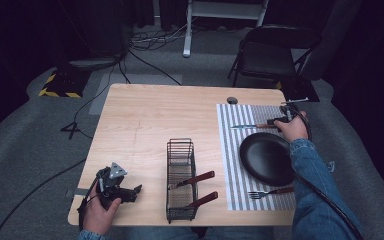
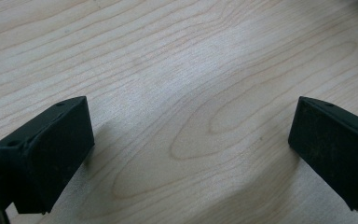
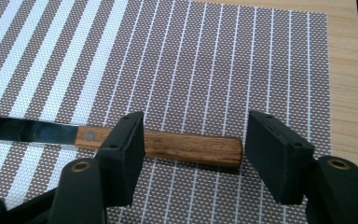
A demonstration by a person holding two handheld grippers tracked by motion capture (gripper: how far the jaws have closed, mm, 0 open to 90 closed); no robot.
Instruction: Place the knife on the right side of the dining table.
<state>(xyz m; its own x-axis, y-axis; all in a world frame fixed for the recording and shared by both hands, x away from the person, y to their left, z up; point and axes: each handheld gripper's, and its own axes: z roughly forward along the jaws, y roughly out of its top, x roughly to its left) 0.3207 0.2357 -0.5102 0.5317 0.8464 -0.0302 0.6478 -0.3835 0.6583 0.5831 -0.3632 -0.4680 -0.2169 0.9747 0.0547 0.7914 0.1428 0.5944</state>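
We see a pale wooden table [image 1: 150,115] with wavy grain, and a woven striped mat [image 3: 205,60] along its right edge. On the mat's far part lies a knife [image 3: 121,140] with a smooth brown wooden handle, a rivet and a dark shiny blade. Our right gripper [image 3: 193,156] has its blocky black jaws spread, straddling the handle, not pinching it. Our left gripper [image 2: 191,154] rests near the near left corner, jaws parted over bare wood. From above we also see a round black plate [image 1: 266,157], a fork [image 1: 270,192] beside it, and a wire basket [image 1: 181,180] holding two brown-handled utensils.
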